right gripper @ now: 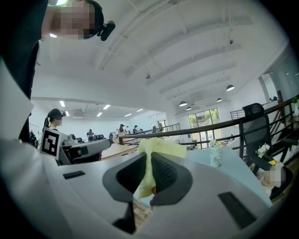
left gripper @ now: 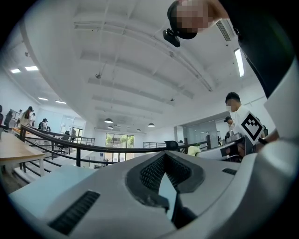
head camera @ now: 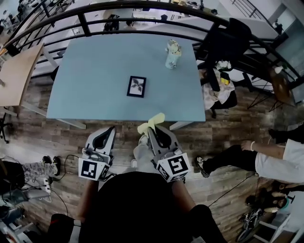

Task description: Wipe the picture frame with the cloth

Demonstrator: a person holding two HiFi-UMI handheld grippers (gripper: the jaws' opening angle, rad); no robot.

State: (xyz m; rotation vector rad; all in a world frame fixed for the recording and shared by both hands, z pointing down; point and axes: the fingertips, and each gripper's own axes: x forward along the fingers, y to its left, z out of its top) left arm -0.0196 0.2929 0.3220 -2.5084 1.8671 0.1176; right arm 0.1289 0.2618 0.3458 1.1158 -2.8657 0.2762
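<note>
Cloth first: the crumpled pale yellow cloth is pinched in the right gripper. The jaws are squeezed tight on it, and the loose end pokes out past the tips, just overlapping the near edge of the light blue rectangular table. Right gripper view says the same: on the right gripper the yellow cloth is sandwiched between the ribbed black pads and fans out above them, with the table beyond.

The small black picture frame with a leafy print lies flat around the middle of the table. It's well apart from the cloth and both grippers, and nothing is touching it. Both grippers sit just off the table's near edge, over the wood plank floor.

The left gripper hangs just beside the right one. In its own view the left gripper has its jaws drawn together at the tips, with only a thin sliver of table blue showing between the pads. Nothing is in them.

Near the table's far right corner a pale green vase-like container stands upright; it also shows in the right gripper view. A black metal railing curves round the table's far side. A person in a white top is off past the table's near right corner.
</note>
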